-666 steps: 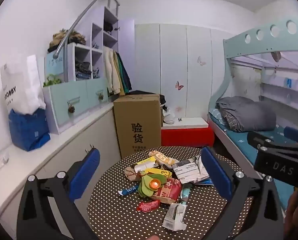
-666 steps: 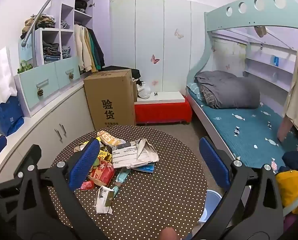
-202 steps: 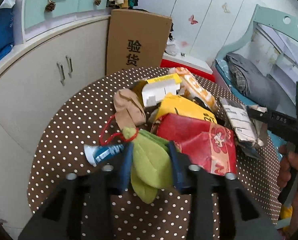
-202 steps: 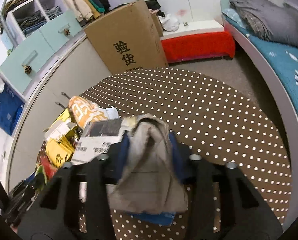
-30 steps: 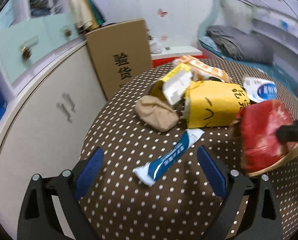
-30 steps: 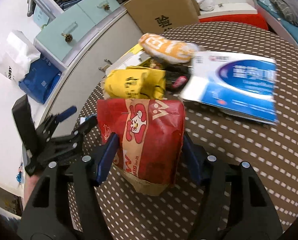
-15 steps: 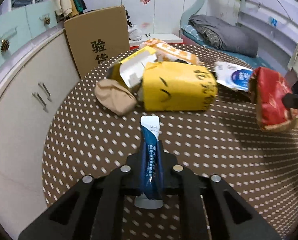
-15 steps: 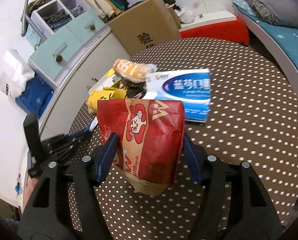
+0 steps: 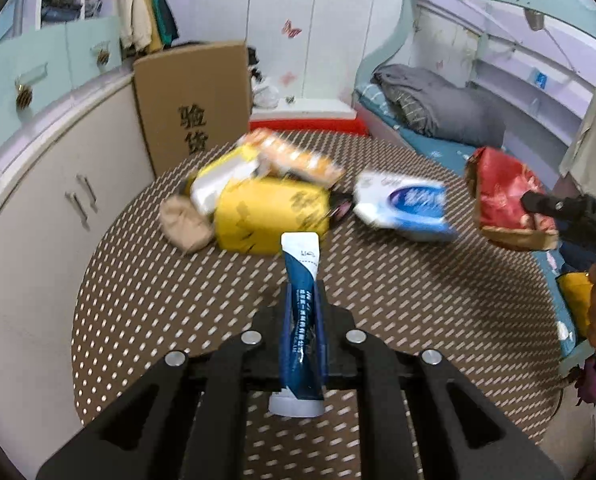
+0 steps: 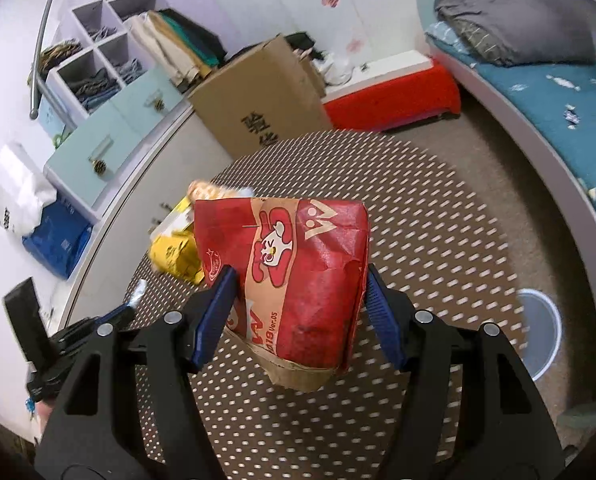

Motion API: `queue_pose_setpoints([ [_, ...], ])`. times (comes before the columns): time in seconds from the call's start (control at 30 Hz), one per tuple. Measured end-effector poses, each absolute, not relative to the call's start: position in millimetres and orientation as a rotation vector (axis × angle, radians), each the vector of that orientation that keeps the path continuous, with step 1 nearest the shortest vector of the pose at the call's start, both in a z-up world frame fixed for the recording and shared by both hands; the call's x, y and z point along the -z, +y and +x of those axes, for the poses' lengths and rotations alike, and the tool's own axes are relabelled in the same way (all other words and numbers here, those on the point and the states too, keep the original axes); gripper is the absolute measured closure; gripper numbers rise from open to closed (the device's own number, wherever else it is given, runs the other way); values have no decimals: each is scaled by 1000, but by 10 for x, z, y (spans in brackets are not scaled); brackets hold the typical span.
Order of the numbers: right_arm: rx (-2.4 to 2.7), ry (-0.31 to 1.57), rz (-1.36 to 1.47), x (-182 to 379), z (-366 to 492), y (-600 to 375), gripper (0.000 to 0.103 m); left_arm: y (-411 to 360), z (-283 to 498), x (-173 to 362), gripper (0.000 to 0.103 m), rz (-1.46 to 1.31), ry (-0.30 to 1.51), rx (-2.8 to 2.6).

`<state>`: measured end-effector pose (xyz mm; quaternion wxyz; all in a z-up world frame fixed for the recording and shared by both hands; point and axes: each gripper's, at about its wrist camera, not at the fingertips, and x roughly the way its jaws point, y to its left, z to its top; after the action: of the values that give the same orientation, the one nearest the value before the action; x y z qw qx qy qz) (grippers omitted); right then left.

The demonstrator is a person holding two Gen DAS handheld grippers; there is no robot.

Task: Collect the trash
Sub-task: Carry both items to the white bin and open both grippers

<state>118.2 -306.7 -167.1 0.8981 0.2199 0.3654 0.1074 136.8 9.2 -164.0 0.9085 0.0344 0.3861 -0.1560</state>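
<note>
Nearest the left wrist camera, the left gripper (image 9: 302,292) is clamped on a slim blue-and-white sachet (image 9: 302,280), a flat, glossy foil strip that stands up between the black fingers, its white end raised over the table. Nearest the right wrist camera, the right gripper (image 10: 298,300) is clamped on a red paper bag (image 10: 298,272), creased and matt, with a brown band at its base and a white cartoon print; the blue pads press on its two sides and it hangs above the tabletop. Below both lies a round table (image 9: 398,320) covered in a brown cloth with regular white dots. At its middle rests the remaining litter: a crumpled yellow bag (image 9: 269,216), a tan wad (image 9: 185,220) just beside it on the left, an orange-and-white packet (image 9: 293,160) behind, and a white-and-blue pack (image 9: 406,204) to the right. Off the table's right edge, on the floor, stands a pale blue round bin (image 10: 538,332). Beyond the table stands a tall cardboard box (image 9: 193,96) printed with black characters, against a curved cabinet (image 9: 49,184) with mint drawers. Farthest back are a red-sided platform (image 10: 394,96), a bunk bed (image 10: 558,92) with a teal sheet and a folded grey quilt (image 10: 514,24), and white wardrobe doors bearing butterfly stickers.
</note>
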Motion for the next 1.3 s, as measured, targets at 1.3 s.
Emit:
queue_pose_setpoints([
  [1.3, 400, 911, 697, 3300, 859, -5927, 39, -3581, 1596, 1719, 93, 216, 851, 819],
])
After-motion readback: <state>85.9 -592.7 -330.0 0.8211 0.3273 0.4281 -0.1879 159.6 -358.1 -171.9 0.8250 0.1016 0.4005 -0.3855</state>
